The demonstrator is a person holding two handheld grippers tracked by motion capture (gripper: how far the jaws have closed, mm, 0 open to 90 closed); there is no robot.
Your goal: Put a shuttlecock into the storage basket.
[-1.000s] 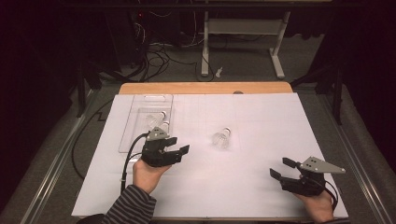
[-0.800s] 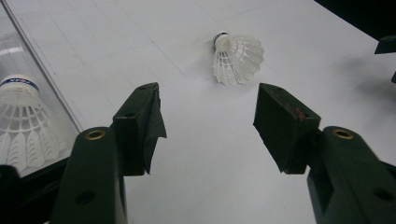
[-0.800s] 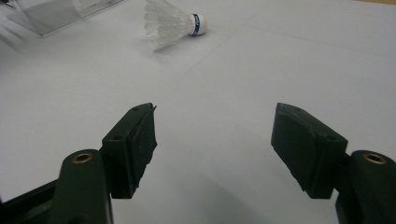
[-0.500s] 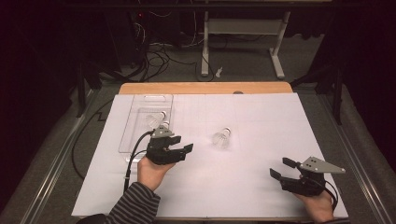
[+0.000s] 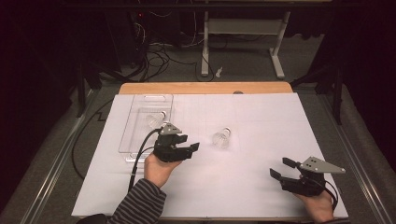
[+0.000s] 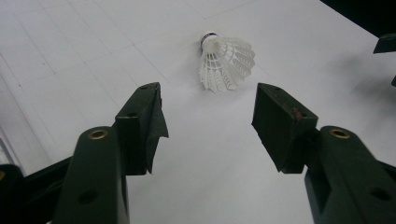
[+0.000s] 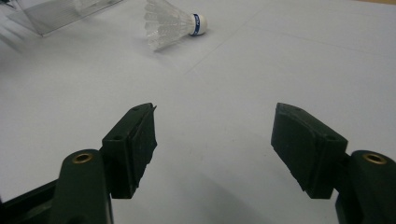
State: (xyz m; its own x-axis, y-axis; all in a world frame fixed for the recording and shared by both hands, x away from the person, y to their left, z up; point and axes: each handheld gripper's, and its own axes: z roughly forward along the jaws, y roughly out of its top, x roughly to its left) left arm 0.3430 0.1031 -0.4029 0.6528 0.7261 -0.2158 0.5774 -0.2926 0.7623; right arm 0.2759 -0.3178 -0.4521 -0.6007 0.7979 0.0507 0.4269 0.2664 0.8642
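Plainly, from left to right:

Tray: a clear plastic tray (image 5: 140,125) lies at the left of the white paper that covers the worktop (image 5: 261,186), its long side running away from the person. One shuttlecock (image 5: 155,119) lies inside it, near the far half.

Left tool: the left tool (image 5: 189,149) sits just beside the tray's near right corner and points to the right, at the loose shuttlecock. Its jaws stand well apart with nothing between them; in the left gripper view the white paper is bare between the two black pads.

Loose shuttlecock: the second shuttlecock (image 5: 221,137) lies on its side on the paper, near the middle, apart from the tray and a little way ahead of the left tool. In the left gripper view (image 6: 225,62) its cork tip with the dark band points away and its feather skirt faces the jaws.

Right tool: the right tool (image 5: 281,169) rests low at the near right of the paper, well apart from everything, jaws wide and empty.

Step in hand: likely the approach to the loose shuttlecock, for moving it into the tray beside the first.

Next move: the left tool must go forward until the feather skirt or cork sits between the pads, then close gently, since feathers crush and the light thing can skid away.
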